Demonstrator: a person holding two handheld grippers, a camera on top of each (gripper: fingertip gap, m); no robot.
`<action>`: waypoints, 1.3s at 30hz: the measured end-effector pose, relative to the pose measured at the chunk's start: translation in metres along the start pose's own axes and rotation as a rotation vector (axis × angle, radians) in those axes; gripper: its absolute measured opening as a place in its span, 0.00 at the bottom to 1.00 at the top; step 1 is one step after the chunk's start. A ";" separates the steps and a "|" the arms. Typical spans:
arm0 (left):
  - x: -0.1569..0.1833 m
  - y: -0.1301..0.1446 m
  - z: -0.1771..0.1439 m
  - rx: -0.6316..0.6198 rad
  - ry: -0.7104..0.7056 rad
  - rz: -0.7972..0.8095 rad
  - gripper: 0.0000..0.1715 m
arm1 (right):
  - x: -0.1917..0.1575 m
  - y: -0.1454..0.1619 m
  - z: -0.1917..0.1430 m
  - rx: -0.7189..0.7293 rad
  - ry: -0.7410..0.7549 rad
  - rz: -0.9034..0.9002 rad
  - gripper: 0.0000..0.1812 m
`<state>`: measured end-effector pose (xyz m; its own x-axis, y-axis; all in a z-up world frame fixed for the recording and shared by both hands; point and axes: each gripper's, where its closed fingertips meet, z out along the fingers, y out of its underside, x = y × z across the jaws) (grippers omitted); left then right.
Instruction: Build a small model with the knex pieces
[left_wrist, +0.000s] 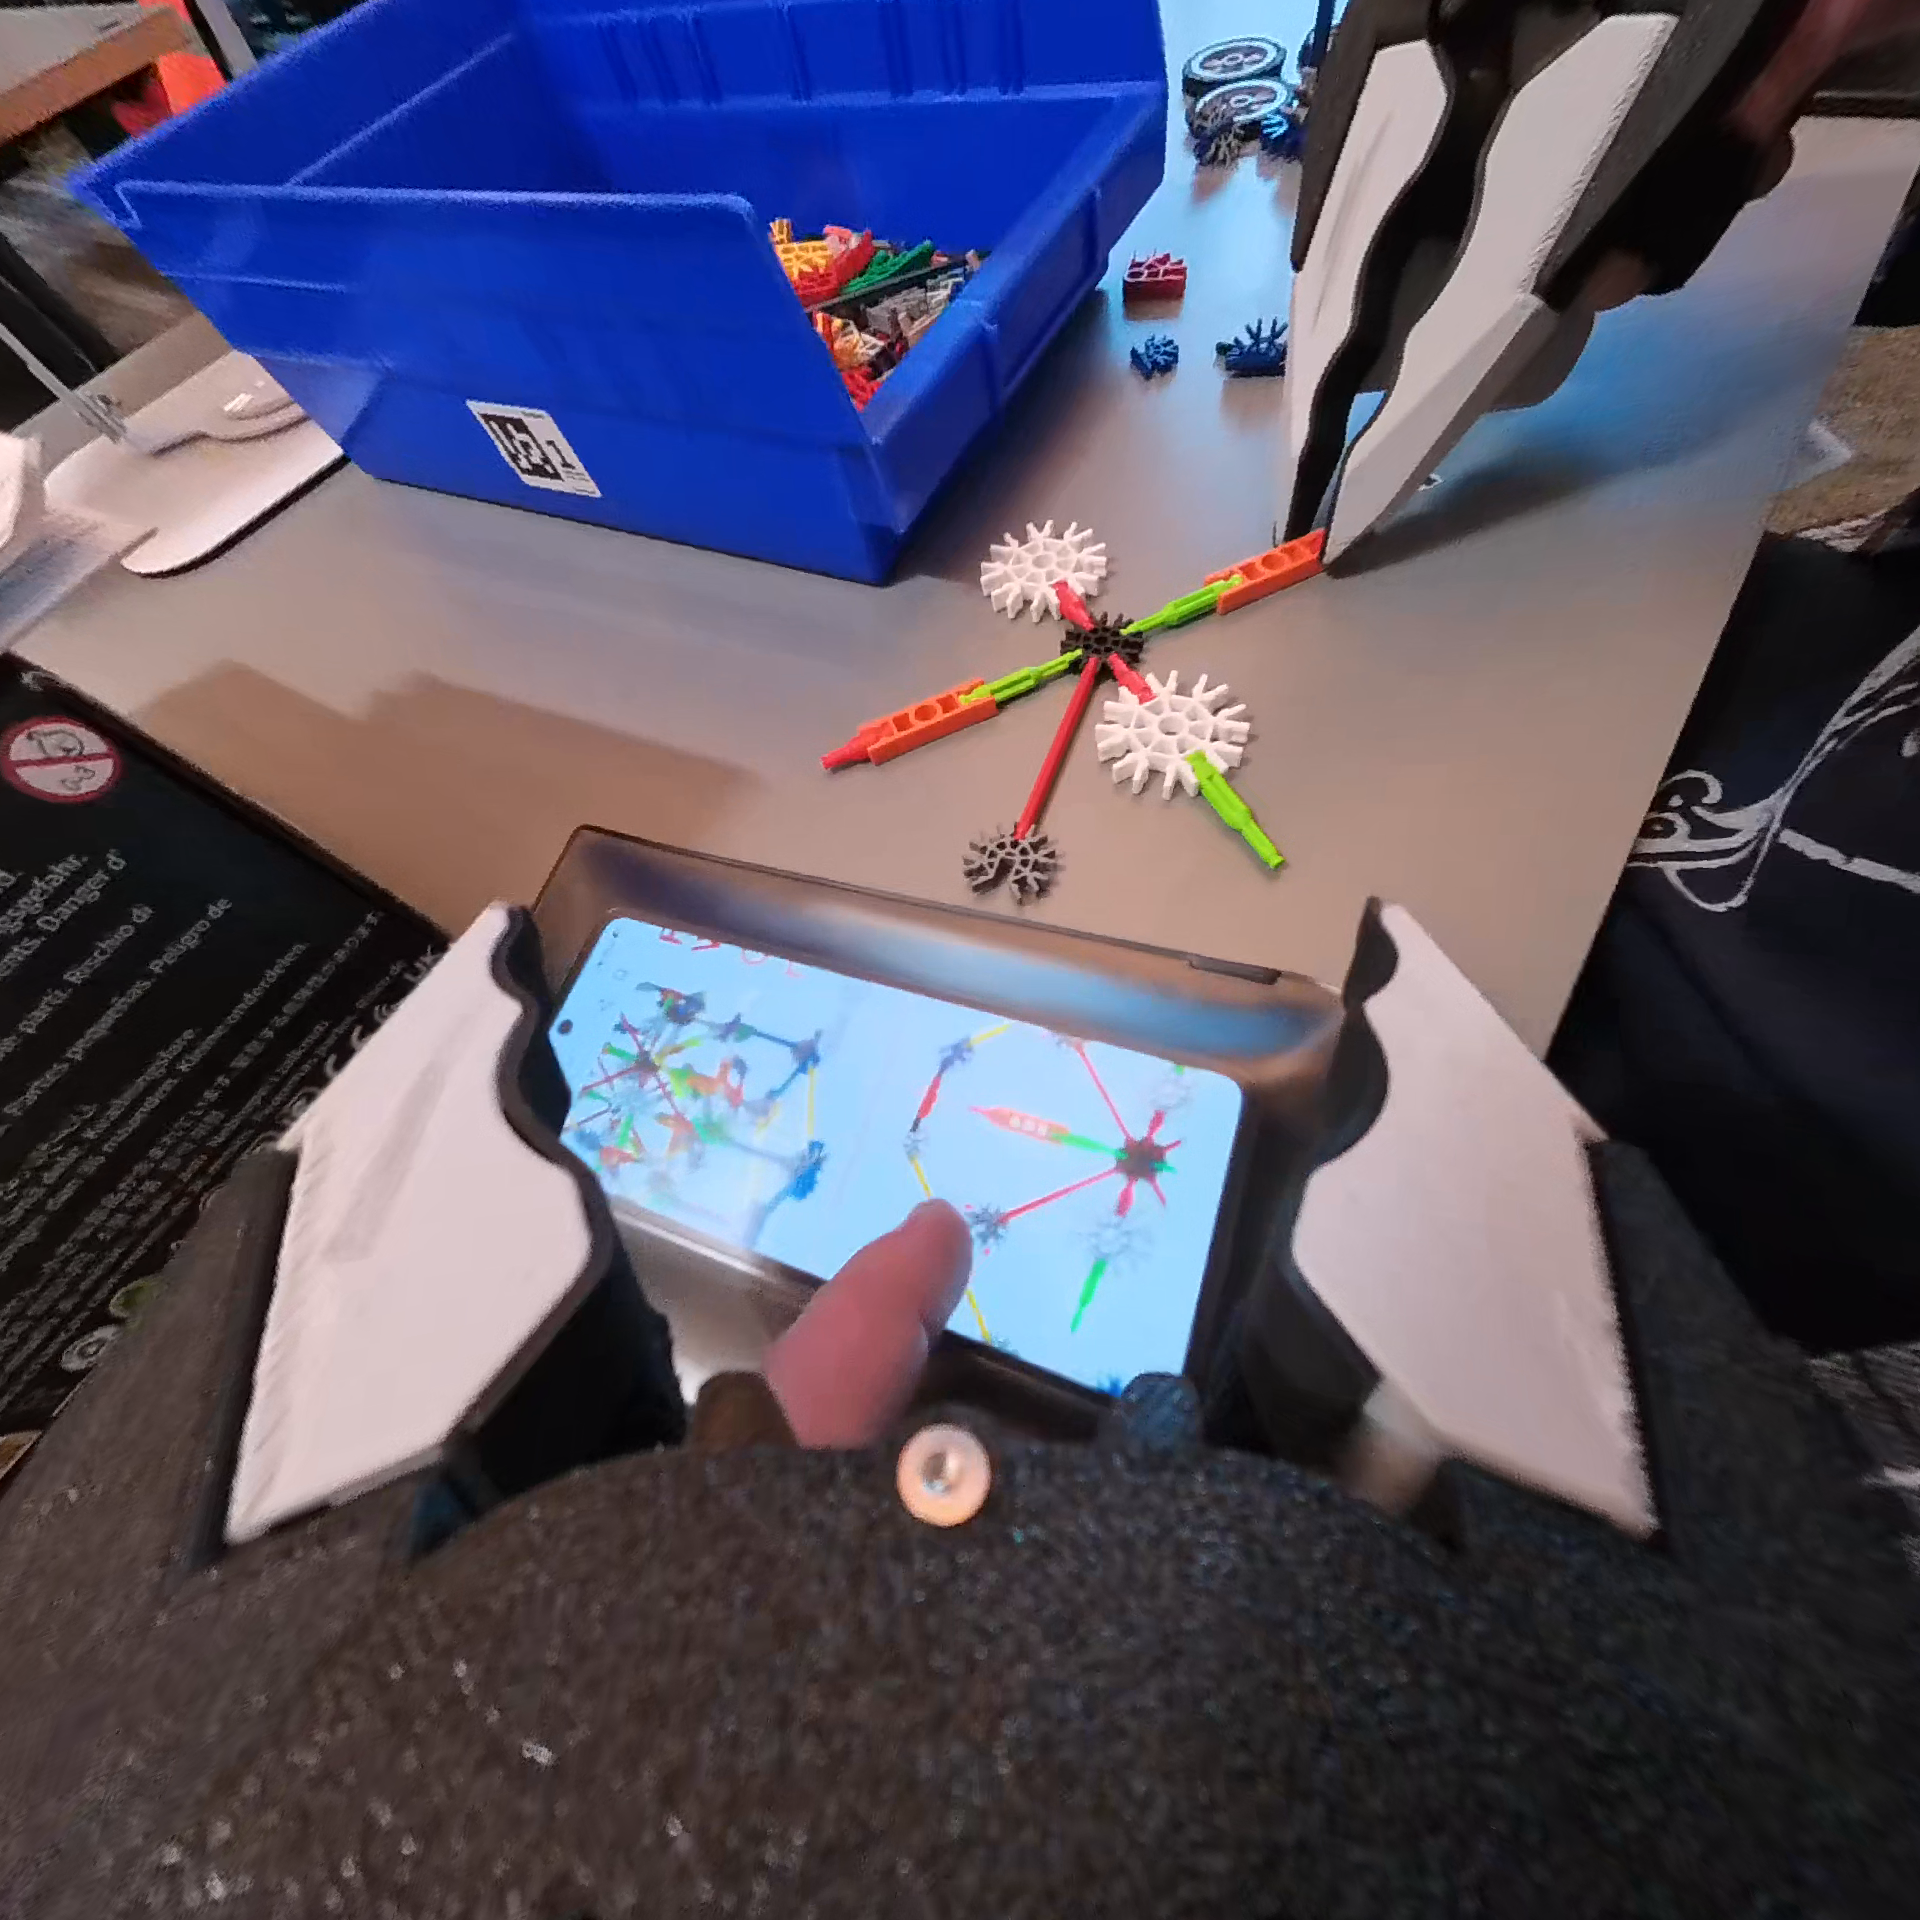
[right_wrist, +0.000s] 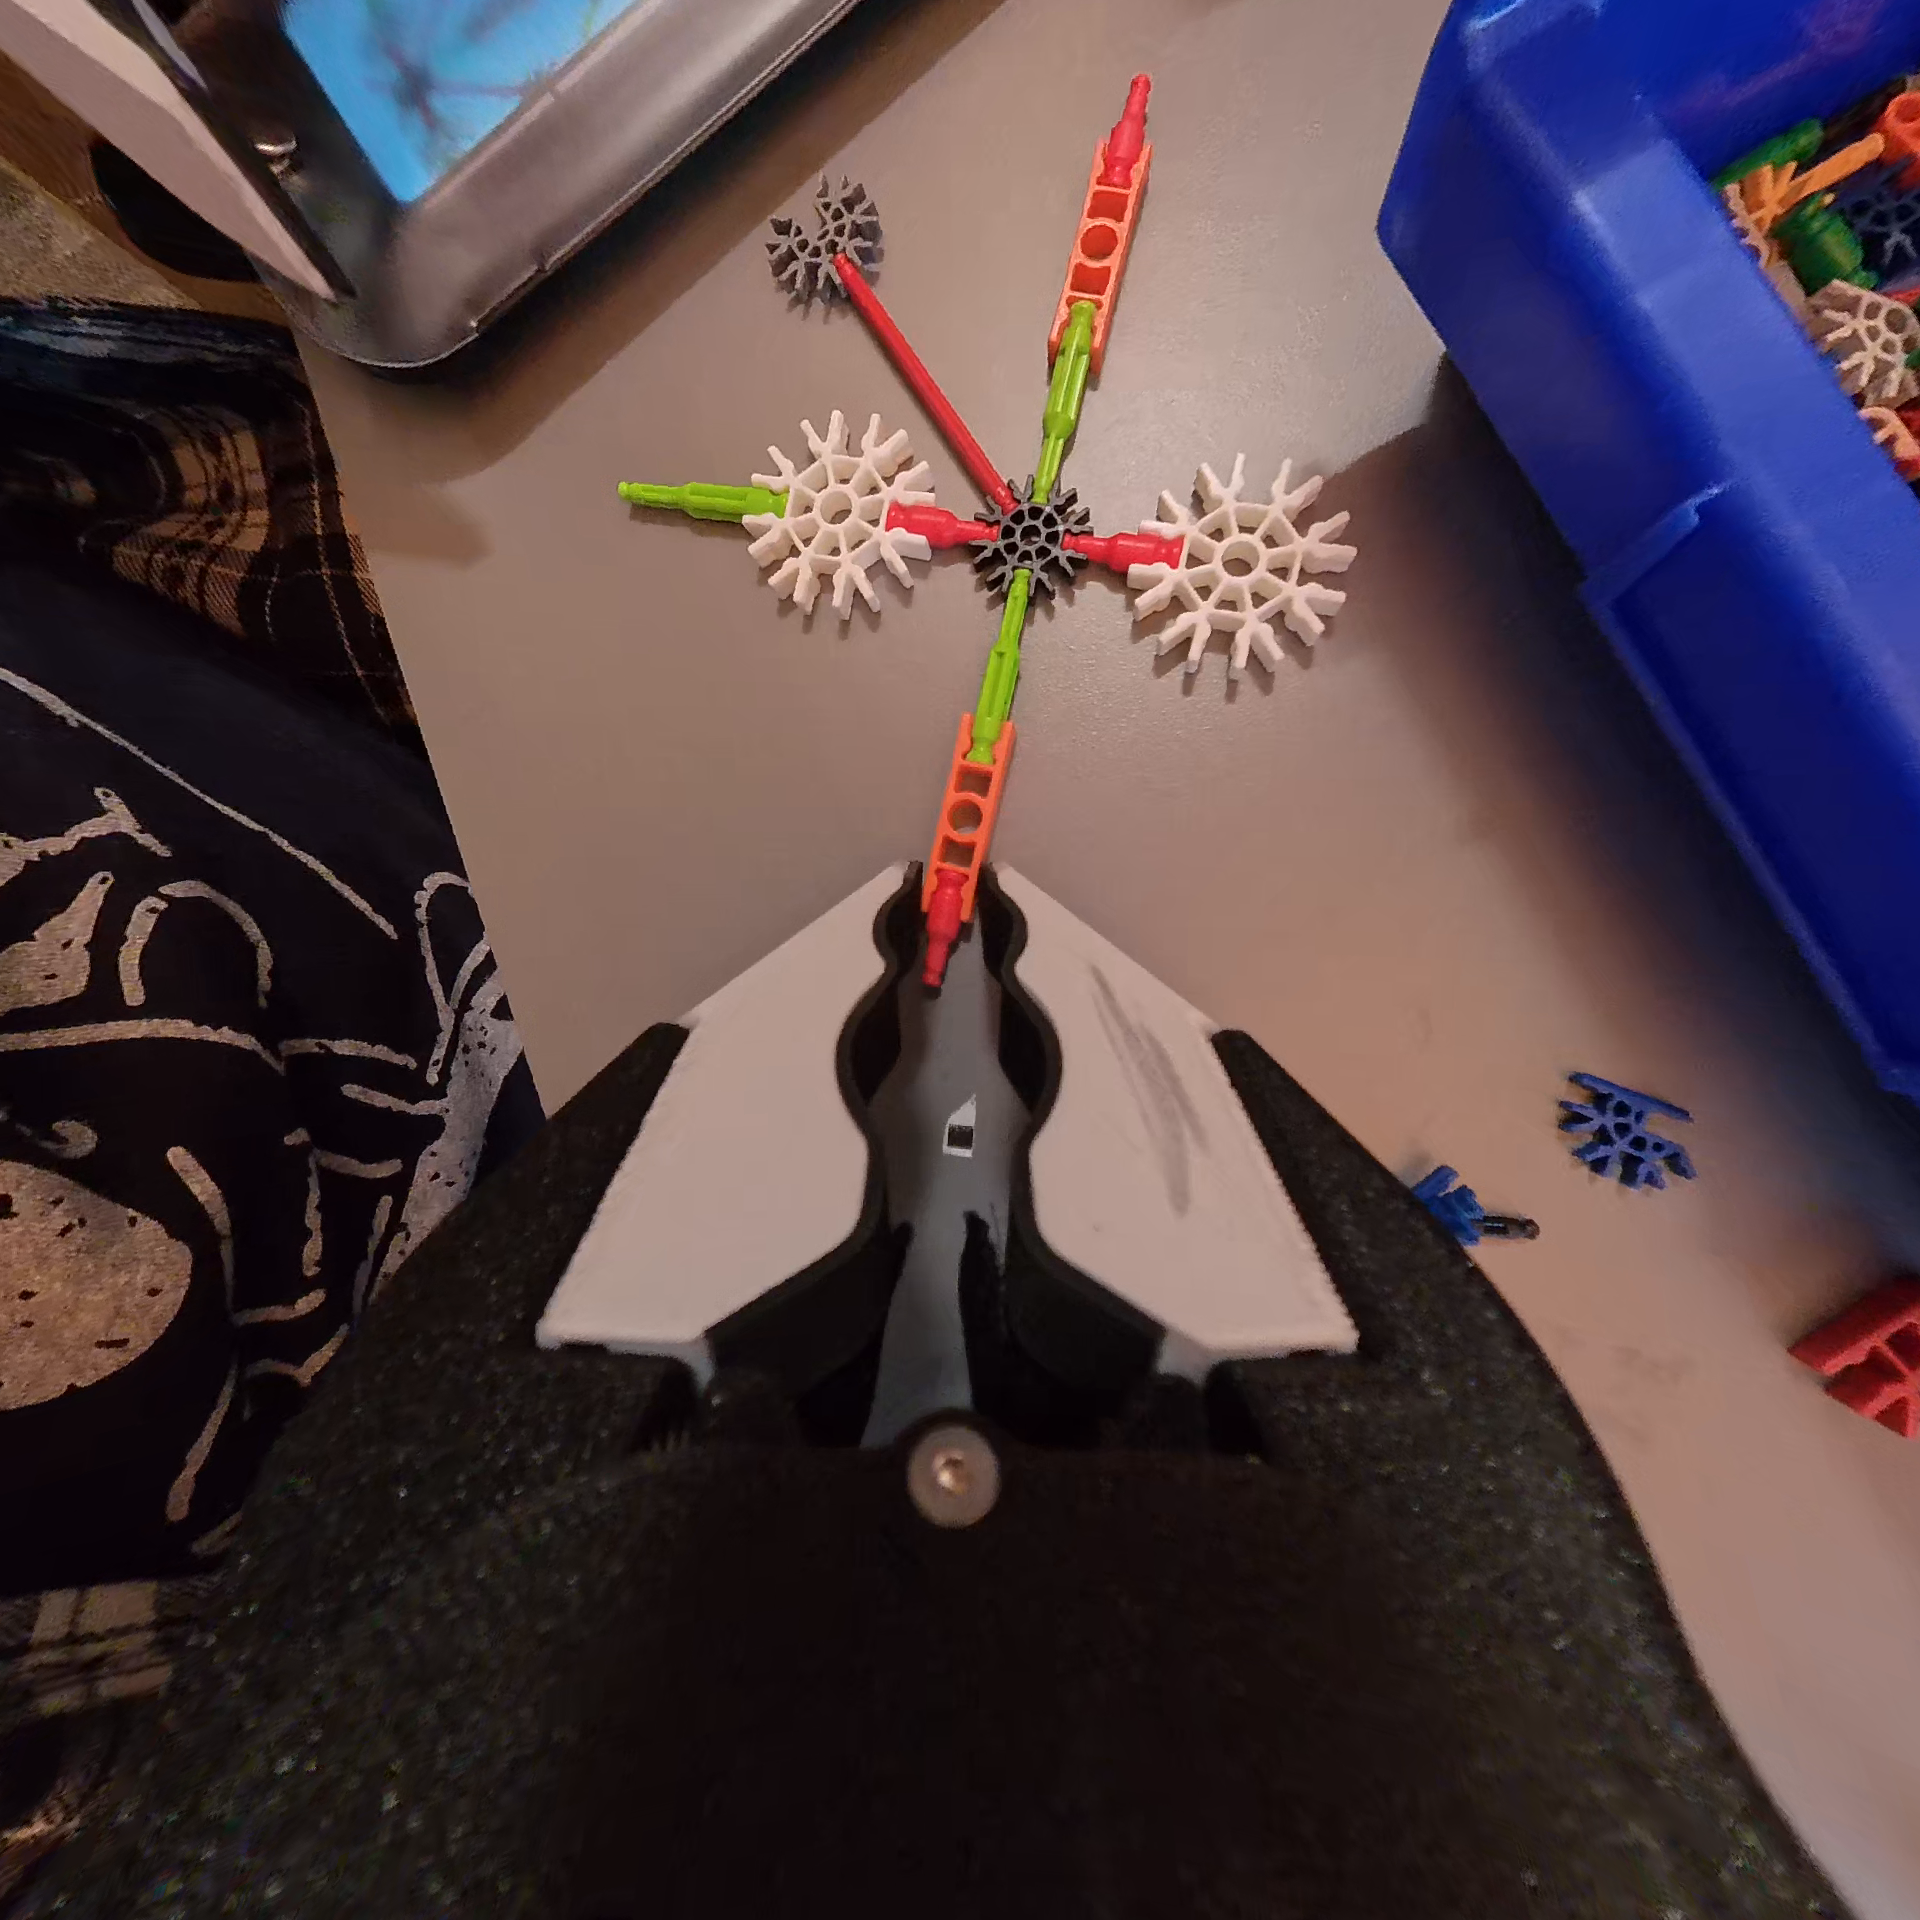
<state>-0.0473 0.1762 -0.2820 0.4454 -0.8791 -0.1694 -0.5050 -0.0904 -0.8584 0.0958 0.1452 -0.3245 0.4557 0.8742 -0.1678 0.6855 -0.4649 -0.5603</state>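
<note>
Sitting on the grey table (left_wrist: 623, 665) is a big blue bin (left_wrist: 582, 260) of toy pieces. My left gripper (left_wrist: 935, 1039) is spread wide around a phone (left_wrist: 894, 1122). My right gripper (right_wrist: 951, 894) pinches the orange end piece (right_wrist: 966, 810) of the flat toy star (right_wrist: 1031, 535) just beside the bin.

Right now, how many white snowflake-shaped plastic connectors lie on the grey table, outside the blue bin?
2. One white snowflake-shaped plastic connector lies between the black hub and the blue bin; the other is opposite it, holding a green rod. More may be hidden inside the bin.
</note>
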 end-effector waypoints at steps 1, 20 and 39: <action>0.000 0.000 0.000 0.001 0.003 -0.003 0.85 | 0.000 0.000 0.000 0.000 -0.002 0.000 0.06; 0.001 -0.016 -0.006 0.101 0.010 0.027 0.83 | 0.000 0.000 0.000 -0.004 -0.013 0.001 0.06; 0.016 -0.004 0.003 0.027 0.072 0.062 0.82 | 0.000 0.000 0.000 -0.007 -0.022 0.002 0.05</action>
<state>-0.0359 0.1645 -0.2830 0.3595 -0.9140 -0.1882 -0.5097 -0.0233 -0.8601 0.0956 0.1456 -0.3244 0.4443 0.8761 -0.1871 0.6885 -0.4676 -0.5544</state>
